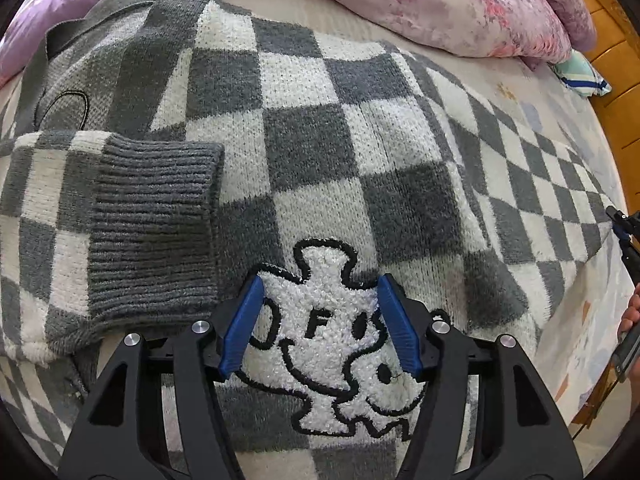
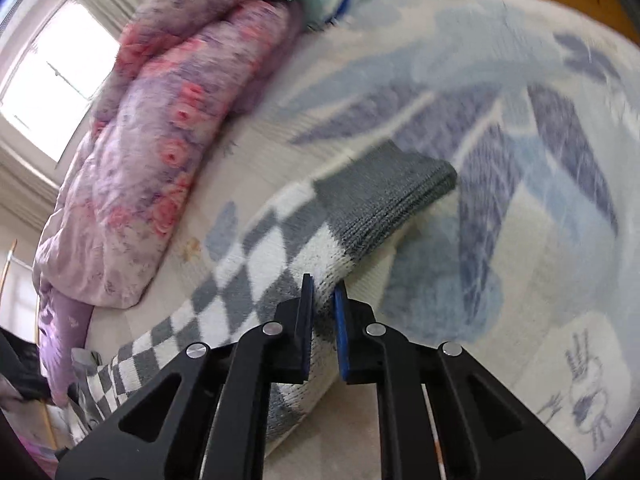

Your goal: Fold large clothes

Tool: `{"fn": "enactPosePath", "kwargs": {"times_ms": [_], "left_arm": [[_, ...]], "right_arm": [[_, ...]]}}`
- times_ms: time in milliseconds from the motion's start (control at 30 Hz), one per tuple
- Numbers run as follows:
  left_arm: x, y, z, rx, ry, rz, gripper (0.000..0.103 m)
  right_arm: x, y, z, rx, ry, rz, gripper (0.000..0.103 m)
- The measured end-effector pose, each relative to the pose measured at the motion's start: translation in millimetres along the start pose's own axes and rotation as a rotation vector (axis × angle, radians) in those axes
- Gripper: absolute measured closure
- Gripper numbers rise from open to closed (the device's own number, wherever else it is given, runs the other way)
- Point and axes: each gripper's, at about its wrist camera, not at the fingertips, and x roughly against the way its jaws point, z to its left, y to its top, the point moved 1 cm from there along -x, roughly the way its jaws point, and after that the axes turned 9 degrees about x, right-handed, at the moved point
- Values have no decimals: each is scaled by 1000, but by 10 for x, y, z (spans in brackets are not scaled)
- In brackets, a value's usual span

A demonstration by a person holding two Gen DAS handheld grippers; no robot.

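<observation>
A grey and white checkered knit sweater lies spread on the bed. One sleeve is folded across its body, its ribbed grey cuff at the left. My left gripper is open and empty, hovering over a fuzzy white cartoon patch on the sweater. The other sleeve stretches out to the right. In the right wrist view my right gripper is shut on that sleeve just behind its grey cuff, holding it a little off the bed.
A pink floral quilt is heaped along the far side of the bed. A small teal pillow lies beside the wooden bed frame. The bedsheet has a blue leaf print. The right gripper's tip shows at the left wrist view's right edge.
</observation>
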Motion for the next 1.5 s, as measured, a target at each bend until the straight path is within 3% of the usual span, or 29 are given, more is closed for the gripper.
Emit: {"fn": "enactPosePath", "kwargs": {"times_ms": [167, 233, 400, 600, 700, 833, 900, 933, 1033, 1167, 1300, 1400, 1500], "left_arm": [[480, 28, 233, 68, -158, -94, 42], [741, 30, 462, 124, -199, -144, 35], [1199, 32, 1233, 259, -168, -213, 35], [1663, -10, 2257, 350, -74, -274, 35], [1865, -72, 2760, 388, -38, -295, 35], [2085, -183, 3355, 419, 3, -304, 35], [2120, -248, 3530, 421, 13, -299, 35], [2114, -280, 3626, 426, 29, -286, 35], [2111, -372, 3811, 434, 34, -265, 34], [2134, -472, 3963, 461, 25, -280, 30], [2095, -411, 3959, 462, 12, -272, 29], [2033, -267, 3828, 419, 0, -279, 29], [1950, -115, 3632, 369, -22, -282, 29]], "right_arm": [[512, 15, 692, 166, 39, -129, 94], [733, -45, 1097, 260, 73, -169, 94], [1107, -393, 2199, 468, 217, -196, 94], [1343, -1316, 3736, 677, 380, -163, 95], [1260, -1882, 4350, 691, 488, -84, 95], [1000, -2699, 5034, 766, 538, 48, 94], [754, -3081, 5258, 813, 498, 138, 92], [484, -3353, 5370, 851, 430, 243, 90], [122, -3653, 5384, 861, 390, 381, 85], [325, -3624, 5306, 879, 444, 386, 73], [524, -3157, 5043, 816, 440, 318, 72], [552, -2682, 4647, 766, 322, 244, 83], [345, -2159, 4142, 707, 189, 231, 89]]}}
